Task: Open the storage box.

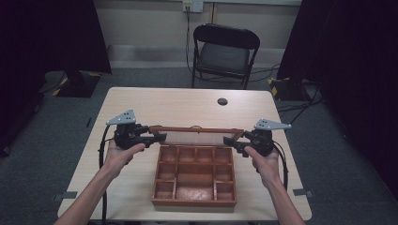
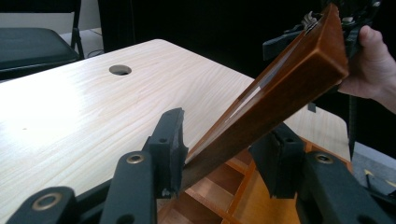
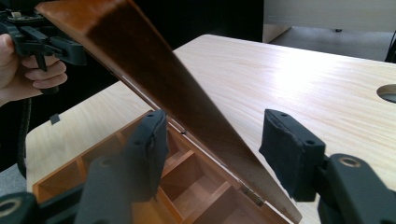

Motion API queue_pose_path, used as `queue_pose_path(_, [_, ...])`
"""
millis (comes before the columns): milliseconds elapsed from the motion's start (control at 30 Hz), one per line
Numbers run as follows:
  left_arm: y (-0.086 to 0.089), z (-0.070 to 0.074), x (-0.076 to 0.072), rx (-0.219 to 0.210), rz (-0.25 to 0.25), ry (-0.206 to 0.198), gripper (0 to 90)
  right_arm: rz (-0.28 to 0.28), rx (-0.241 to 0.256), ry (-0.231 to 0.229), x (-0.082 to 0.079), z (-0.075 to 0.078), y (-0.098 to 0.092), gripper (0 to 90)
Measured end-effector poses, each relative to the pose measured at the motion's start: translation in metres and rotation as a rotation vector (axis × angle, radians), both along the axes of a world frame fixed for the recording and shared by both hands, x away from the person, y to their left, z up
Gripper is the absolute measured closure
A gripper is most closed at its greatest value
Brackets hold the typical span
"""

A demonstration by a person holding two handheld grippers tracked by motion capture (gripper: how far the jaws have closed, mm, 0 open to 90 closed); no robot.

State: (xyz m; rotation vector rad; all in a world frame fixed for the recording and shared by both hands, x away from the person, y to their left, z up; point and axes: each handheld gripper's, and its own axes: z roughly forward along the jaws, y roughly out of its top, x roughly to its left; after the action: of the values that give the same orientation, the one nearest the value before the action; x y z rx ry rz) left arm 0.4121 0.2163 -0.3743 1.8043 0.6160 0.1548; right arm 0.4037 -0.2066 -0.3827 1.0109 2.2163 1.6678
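A brown wooden box [image 1: 195,202] with several open compartments lies at the table's front middle. Its hinged lid [image 1: 197,130], a wooden frame around a clear pane, is lifted off the box along the far side. My left gripper [image 1: 162,137] is at the lid's left end, and in the left gripper view its jaws [image 2: 217,149] press both faces of the lid [image 2: 289,79]. My right gripper [image 1: 227,140] is at the right end. There its jaws [image 3: 212,140] straddle the lid [image 3: 154,70], with a strip of table showing between the lid and one pad.
The pale wooden table [image 1: 178,103] has a round cable hole [image 1: 222,101] near its far edge. A black folding chair [image 1: 225,51] stands behind the table. Dark curtains hang at both sides, and cables lie on the floor at the right.
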Motion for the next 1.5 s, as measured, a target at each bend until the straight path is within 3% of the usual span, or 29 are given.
queue_pose_path(267, [-0.001, -0.003, 0.005, -0.009, 0.002, 0.027, 54.9, 0.008, 0.006, 0.001, 0.006, -0.003, 0.001, 42.7])
queue_pose_path(467, [-0.002, -0.002, 0.007, 0.018, -0.002, 0.018, 55.4, 0.012, -0.011, 0.001, 0.007, -0.005, 0.003, 43.3])
queue_pose_path(733, [-0.003, -0.005, 0.013, -0.003, -0.005, 0.024, 55.5, 0.008, -0.01, 0.011, 0.013, -0.007, 0.003, 45.5])
queue_pose_path(1000, [-0.004, -0.008, 0.018, 0.004, -0.001, 0.022, 55.8, 0.004, 0.01, 0.026, 0.018, -0.009, 0.003, 45.5])
queue_pose_path(1233, [-0.004, -0.007, 0.023, 0.012, 0.01, 0.019, 57.7, -0.014, -0.01, 0.03, 0.025, -0.005, 0.005, 45.2])
queue_pose_path(1500, [-0.004, -0.01, 0.025, -0.008, 0.019, 0.014, 57.7, -0.01, 0.014, 0.043, 0.029, -0.008, 0.004, 44.8])
